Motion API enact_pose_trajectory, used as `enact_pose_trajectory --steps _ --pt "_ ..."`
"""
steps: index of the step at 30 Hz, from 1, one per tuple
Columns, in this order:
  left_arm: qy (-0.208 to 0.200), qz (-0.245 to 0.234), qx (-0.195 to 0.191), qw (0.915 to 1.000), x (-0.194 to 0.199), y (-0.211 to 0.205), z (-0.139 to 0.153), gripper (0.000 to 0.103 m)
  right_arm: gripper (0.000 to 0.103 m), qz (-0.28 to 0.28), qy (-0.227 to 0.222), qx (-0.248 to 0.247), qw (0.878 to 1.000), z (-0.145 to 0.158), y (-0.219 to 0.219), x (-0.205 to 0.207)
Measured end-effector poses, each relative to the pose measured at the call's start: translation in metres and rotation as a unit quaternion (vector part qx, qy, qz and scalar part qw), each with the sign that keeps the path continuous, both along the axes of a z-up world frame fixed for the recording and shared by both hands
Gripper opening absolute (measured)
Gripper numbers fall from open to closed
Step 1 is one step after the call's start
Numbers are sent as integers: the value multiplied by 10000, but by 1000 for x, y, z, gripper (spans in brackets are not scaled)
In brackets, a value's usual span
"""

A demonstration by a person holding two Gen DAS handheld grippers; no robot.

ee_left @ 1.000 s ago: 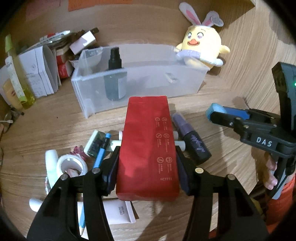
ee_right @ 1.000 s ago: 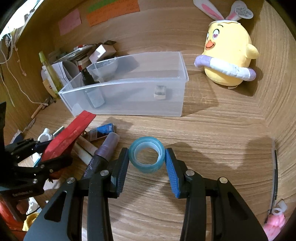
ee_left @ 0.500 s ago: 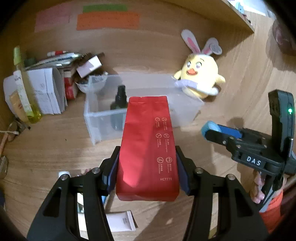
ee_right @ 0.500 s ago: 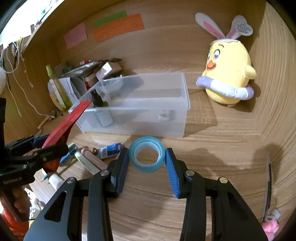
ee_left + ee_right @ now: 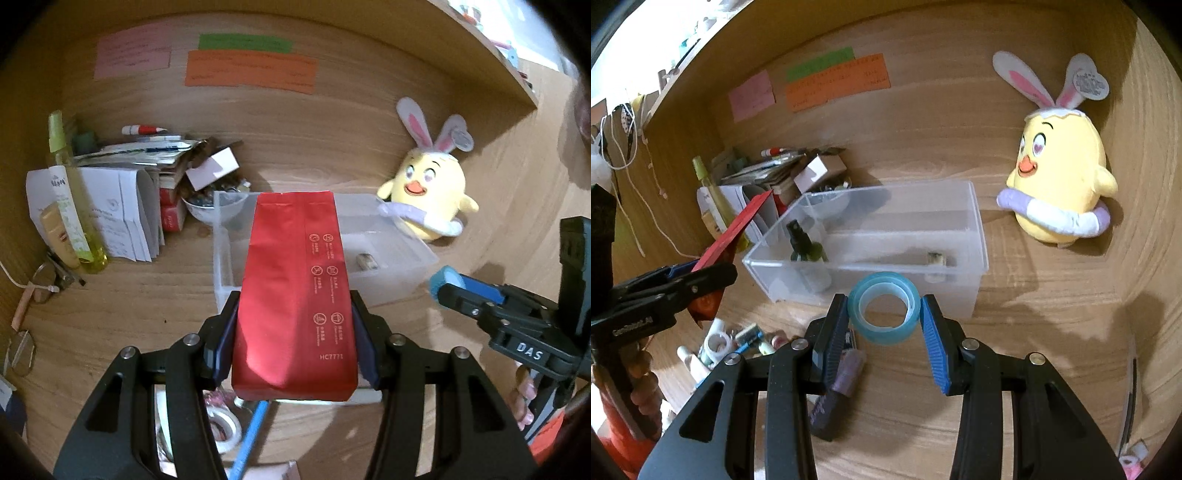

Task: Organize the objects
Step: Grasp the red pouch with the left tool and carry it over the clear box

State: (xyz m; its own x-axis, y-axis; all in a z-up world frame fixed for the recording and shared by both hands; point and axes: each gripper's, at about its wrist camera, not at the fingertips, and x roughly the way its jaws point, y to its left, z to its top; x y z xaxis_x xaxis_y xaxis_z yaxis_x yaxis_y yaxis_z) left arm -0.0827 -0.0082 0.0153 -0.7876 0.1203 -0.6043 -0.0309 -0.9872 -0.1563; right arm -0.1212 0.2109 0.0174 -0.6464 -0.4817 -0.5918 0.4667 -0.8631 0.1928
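My left gripper [image 5: 295, 332] is shut on a red foil pouch [image 5: 295, 291] and holds it up in front of the clear plastic bin [image 5: 399, 269]. The pouch hides the bin's middle. In the right wrist view the pouch [image 5: 735, 229] shows edge-on, left of the bin [image 5: 975, 258]. My right gripper [image 5: 884, 314] is shut on a blue tape roll [image 5: 884, 312], held above the desk just before the bin's front wall. The bin holds a dark spray bottle [image 5: 805, 251] and a small pale object [image 5: 934, 258]. The right gripper also shows in the left wrist view [image 5: 465, 291].
A yellow chick plush [image 5: 1060, 177] sits at the back right. Papers, boxes and a yellow-green bottle [image 5: 70, 199] crowd the back left. Several loose items lie on the desk below the grippers, among them a purple tube [image 5: 838, 391], a white tape roll [image 5: 221, 424] and a blue pen [image 5: 251, 435].
Both grippers have risen above the desk with their loads and tilted up, so the back wall and its sticky notes came into view. The loose items dropped lower in both views.
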Motion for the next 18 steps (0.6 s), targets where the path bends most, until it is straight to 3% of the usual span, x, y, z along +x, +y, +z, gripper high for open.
enact_pose_trajectory --steps 18 --pt "-333 343 68 9988 -69 -25 -7 54 37 -105 234 17 9997 18 -11 -28"
